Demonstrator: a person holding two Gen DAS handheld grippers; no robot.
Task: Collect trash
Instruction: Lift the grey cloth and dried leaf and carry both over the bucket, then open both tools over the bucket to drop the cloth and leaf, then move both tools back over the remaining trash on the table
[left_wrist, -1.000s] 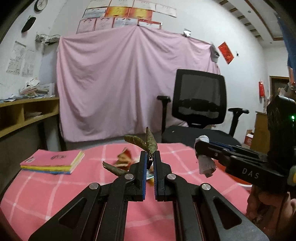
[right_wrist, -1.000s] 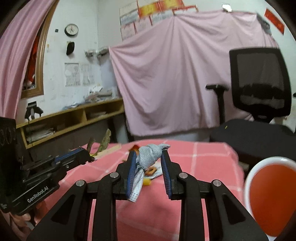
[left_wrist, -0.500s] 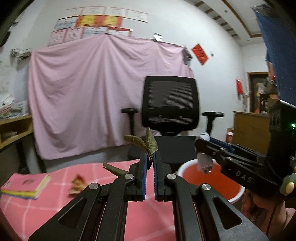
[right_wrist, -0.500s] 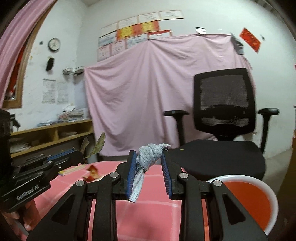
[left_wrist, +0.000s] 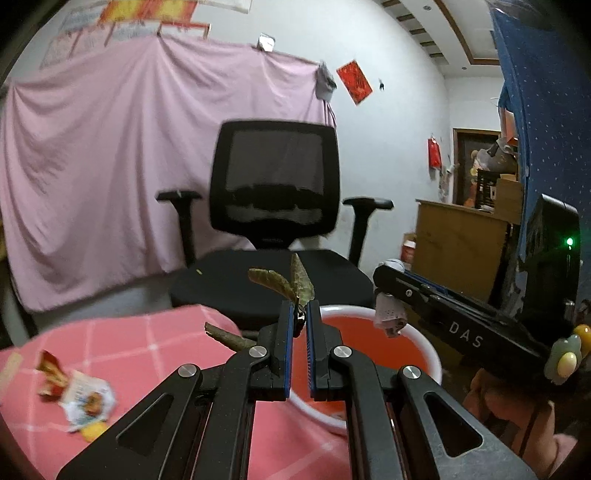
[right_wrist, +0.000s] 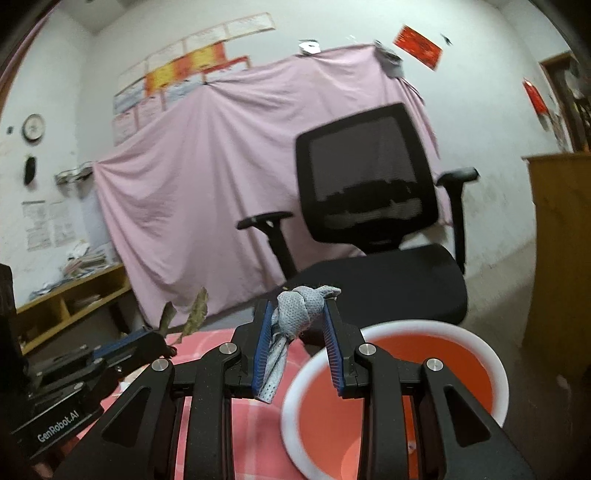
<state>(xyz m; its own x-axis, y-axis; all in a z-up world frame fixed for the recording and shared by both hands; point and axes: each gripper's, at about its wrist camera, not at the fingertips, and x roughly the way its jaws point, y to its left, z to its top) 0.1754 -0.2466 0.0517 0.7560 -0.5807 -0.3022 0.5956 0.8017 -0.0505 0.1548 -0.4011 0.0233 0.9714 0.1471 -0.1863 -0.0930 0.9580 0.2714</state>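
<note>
My left gripper (left_wrist: 299, 314) is shut on a twig of dried green leaves (left_wrist: 284, 282), held over the near rim of a red bin with a white rim (left_wrist: 424, 345). My right gripper (right_wrist: 295, 314) is shut on a knotted grey rag (right_wrist: 299, 312), held just left of the same bin (right_wrist: 495, 369). The right gripper shows in the left wrist view (left_wrist: 388, 295) with the rag (left_wrist: 389, 317) hanging over the bin. The left gripper shows in the right wrist view (right_wrist: 162, 341) with the leaves (right_wrist: 195, 314). A crumpled snack wrapper (left_wrist: 79, 400) lies on the pink checked table (left_wrist: 147, 339).
A black office chair (left_wrist: 275, 221) stands just behind the bin, in front of a pink sheet (left_wrist: 92, 166) on the wall. A wooden cabinet (left_wrist: 458, 243) is at the right. Wooden shelves with papers (right_wrist: 70, 291) run along the left wall.
Both grippers have swung right with their loads, from over the table to the red bin. The books have left the view. Both grips are unchanged.
</note>
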